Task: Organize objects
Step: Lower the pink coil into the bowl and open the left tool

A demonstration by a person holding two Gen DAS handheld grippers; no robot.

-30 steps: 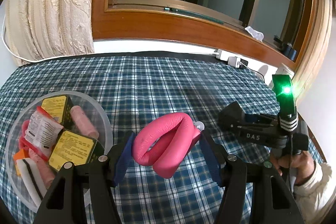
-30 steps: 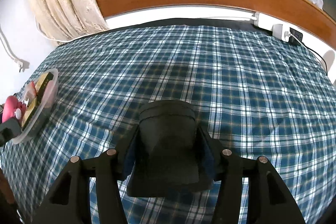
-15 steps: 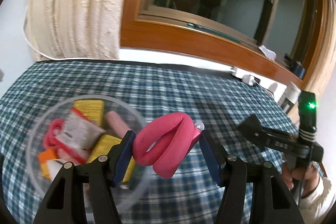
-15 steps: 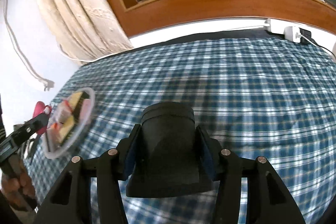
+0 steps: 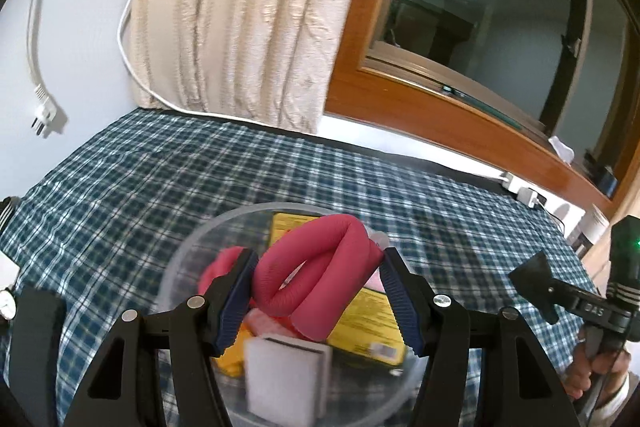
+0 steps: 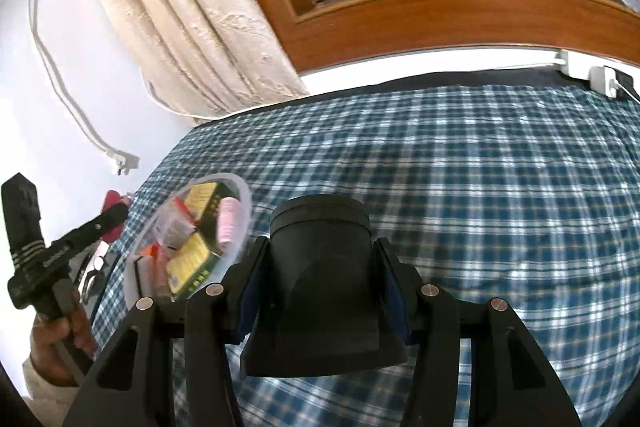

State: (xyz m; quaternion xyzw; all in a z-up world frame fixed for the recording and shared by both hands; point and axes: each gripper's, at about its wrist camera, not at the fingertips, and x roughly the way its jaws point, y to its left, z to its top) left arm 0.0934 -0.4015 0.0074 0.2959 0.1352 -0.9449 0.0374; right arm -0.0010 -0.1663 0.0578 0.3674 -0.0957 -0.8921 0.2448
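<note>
Now the left claw [image 5: 316, 301] sits directly over the clear round plastic bowl [image 5: 188, 247], where a second ago that bowl lay off to the claw's left on the blue-and-white checked bedspread [image 5: 132, 187]. Its two blue-padded fingers [image 5: 234, 301] are clamped on the folded pink foam tube [image 5: 320, 267], which bulges between them in a doubled loop. Below and just ahead of the claw, inside the bowl, lie a yellow printed carton [image 5: 368, 323], a white flat block [image 5: 286, 367] with a dark edge, an orange piece and more pink foam, partly blurred. That shift means the carry is essentially done: I judge the tube is placed for release, and letting go should drop it onto the pile; since the bowl is already crowded, the springy tube may unfold and roll over the rim.

The right claw [image 6: 324, 285] is closed on a black moulded plastic object [image 6: 320, 267] that fills the space between its fingers. It hangs above bare bedspread, with the bowl well off to its left, so this object looks like the next one to go in.
</note>
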